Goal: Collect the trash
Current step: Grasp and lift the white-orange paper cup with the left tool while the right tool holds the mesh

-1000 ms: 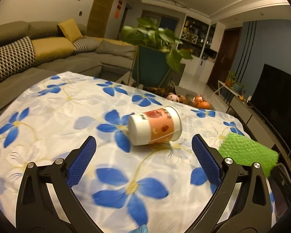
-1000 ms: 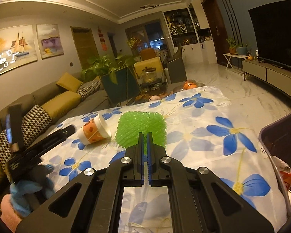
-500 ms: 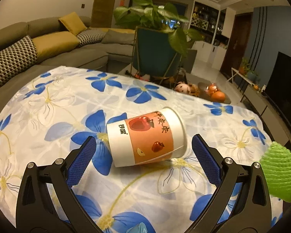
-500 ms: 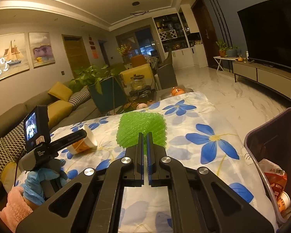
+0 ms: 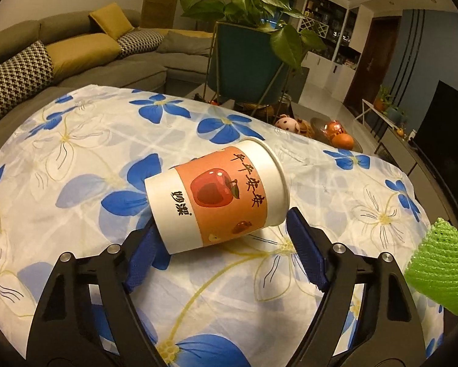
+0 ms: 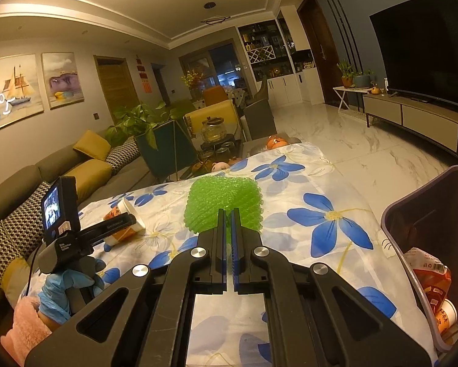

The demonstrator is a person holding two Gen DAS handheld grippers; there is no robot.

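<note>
- As I am closing in with my left gripper (image 5: 221, 241), the orange-and-white paper cup (image 5: 218, 197) lying on its side on the blue-flowered tablecloth (image 5: 76, 153) is now sitting between the spread blue pads (image 5: 305, 253), unclamped, so the grab is coming next.
- My right gripper (image 6: 228, 223) is staying clenched on the green foam net sleeve (image 6: 224, 197), lifting it toward the dark bin (image 6: 412, 202) at my right.

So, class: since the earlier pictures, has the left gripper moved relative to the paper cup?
Yes. The left gripper moved forward; the paper cup now sits between its open fingers.
</note>
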